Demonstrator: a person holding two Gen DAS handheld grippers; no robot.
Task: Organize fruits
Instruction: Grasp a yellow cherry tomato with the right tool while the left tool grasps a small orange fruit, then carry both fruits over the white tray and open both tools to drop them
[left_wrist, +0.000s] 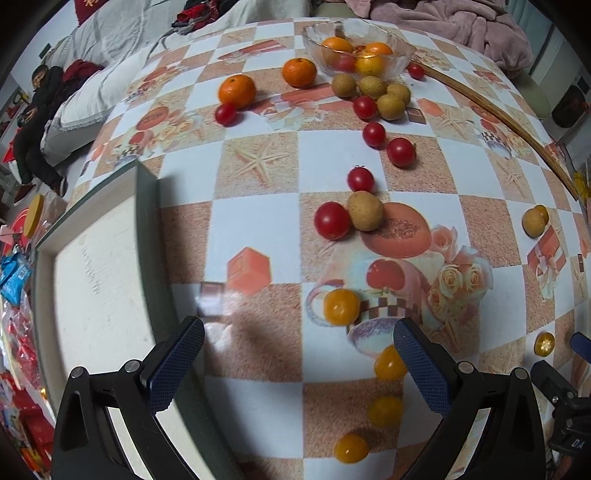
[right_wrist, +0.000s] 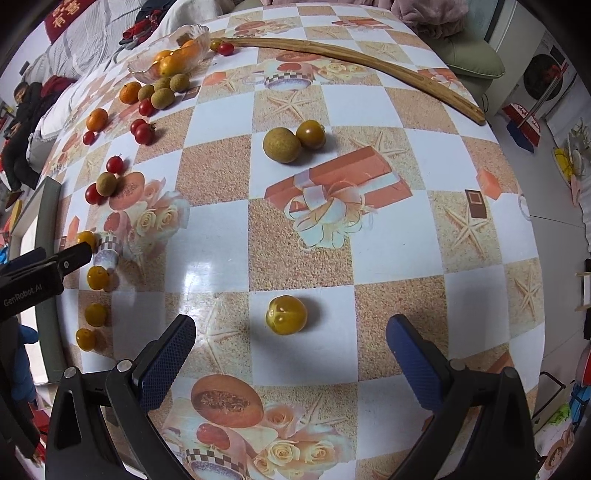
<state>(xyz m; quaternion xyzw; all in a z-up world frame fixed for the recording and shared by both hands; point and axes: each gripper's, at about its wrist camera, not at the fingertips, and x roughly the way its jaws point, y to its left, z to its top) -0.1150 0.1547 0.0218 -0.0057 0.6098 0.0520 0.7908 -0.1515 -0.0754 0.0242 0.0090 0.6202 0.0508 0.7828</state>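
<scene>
Both my jaws hanging released, gripping nothing. Few oranges sitting in glass bowl (left_wrist: 360, 40); most fruit lying scattered across desk (right_wrist: 388, 229) beyond bowl.

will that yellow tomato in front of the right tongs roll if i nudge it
Probably: the yellow tomato looks round and sits free on a glossy tablecloth. Its smooth skin may slip between the open right tongs, and it likely bruises if squeezed hard.
</scene>
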